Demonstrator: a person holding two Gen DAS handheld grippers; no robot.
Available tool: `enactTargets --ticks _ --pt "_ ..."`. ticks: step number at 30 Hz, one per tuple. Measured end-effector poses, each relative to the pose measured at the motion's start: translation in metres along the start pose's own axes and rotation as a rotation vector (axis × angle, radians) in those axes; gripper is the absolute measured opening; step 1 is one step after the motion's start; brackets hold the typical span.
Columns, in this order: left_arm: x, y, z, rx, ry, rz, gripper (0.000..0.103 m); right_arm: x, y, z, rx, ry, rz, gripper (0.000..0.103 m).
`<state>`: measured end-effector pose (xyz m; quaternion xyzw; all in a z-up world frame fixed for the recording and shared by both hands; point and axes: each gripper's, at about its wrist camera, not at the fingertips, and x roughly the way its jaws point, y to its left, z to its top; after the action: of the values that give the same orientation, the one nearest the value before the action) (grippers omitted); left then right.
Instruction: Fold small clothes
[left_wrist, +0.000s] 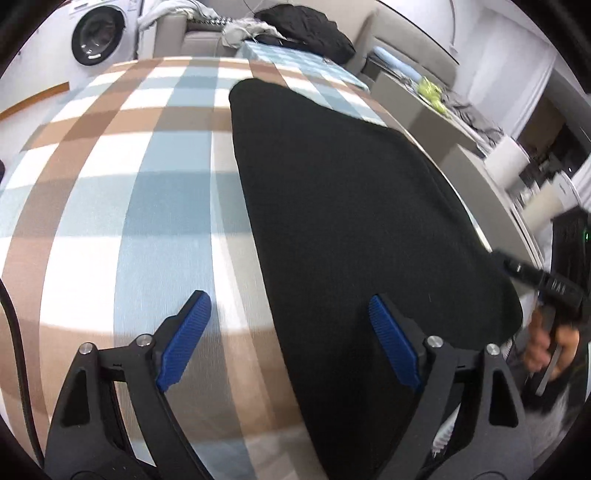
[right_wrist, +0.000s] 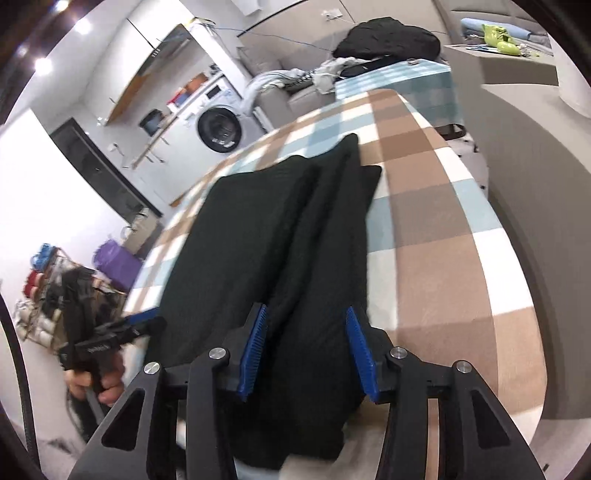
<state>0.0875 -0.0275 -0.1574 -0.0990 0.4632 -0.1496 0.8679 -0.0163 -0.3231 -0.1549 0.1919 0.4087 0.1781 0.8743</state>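
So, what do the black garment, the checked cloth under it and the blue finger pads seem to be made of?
Black garment: soft matte fabric, maybe knit; it folds thickly without shine.
Checked cloth: woven textile, it seems; fine threadlike grain, dull surface.
Blue pads: ribbed rubber or plastic; fine ridges show.

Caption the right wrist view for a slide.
Open right gripper straddles a folded black garment on a checked tablecloth.
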Motion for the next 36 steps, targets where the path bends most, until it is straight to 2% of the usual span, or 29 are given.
enactTargets --ticks 3,4,5,7,8,11,17,21,23,26,28,30,33,35,36 --pt "0.009 0.0 0.01 -0.009 -0.012 -0.015 0.067 0.015 -0.002 0.005 -0.014 0.016 -0.027 0.045" --pt "0.012 0.0 0.013 -0.01 -0.017 -0.023 0.055 0.021 -0.002 0.007 -0.019 0.021 -0.033 0.04" --pt "0.015 0.0 0.015 -0.011 -0.018 -0.03 0.038 0.023 -0.001 0.008 -0.023 0.026 -0.036 0.037" --pt "0.02 -0.001 0.019 -0.01 -0.024 -0.015 0.024 0.027 0.001 0.008 -0.042 0.028 -0.041 0.031" --pt "0.02 -0.002 0.02 -0.003 -0.029 -0.012 0.019 0.029 0.003 0.007 -0.057 0.032 -0.048 0.031" --pt "0.017 0.0 0.02 0.003 -0.036 -0.02 0.014 0.034 0.007 0.006 -0.058 0.035 -0.039 0.03" --pt "0.0 0.024 0.013 0.005 -0.057 0.038 0.013 0.048 0.029 0.003 -0.065 0.061 0.008 0.03" --pt "-0.022 0.059 0.004 -0.028 -0.077 0.098 0.013 0.068 0.062 -0.004 -0.118 0.094 0.061 0.03" --pt "-0.029 0.074 0.001 -0.057 -0.083 0.101 0.013 0.077 0.078 -0.006 -0.155 0.118 0.072 0.03" --pt "-0.037 0.086 0.0 -0.061 -0.083 0.089 0.014 0.08 0.093 -0.006 -0.243 0.154 0.029 0.03" --pt "-0.043 0.089 0.001 -0.047 -0.1 0.085 0.015 0.071 0.094 -0.002 -0.254 0.147 0.012 0.03" --pt "-0.048 0.089 0.001 -0.035 -0.117 0.073 0.015 0.06 0.092 0.004 -0.233 0.109 0.034 0.03" --pt "-0.052 0.087 0.001 -0.041 -0.123 0.061 0.022 0.056 0.092 0.022 -0.196 0.064 0.087 0.033" --pt "-0.055 0.084 0.001 -0.048 -0.128 0.044 0.04 0.068 0.095 0.034 -0.183 0.056 0.113 0.043" --pt "-0.057 0.082 0.001 -0.05 -0.132 0.036 0.046 0.075 0.094 0.04 -0.17 0.058 0.127 0.044"
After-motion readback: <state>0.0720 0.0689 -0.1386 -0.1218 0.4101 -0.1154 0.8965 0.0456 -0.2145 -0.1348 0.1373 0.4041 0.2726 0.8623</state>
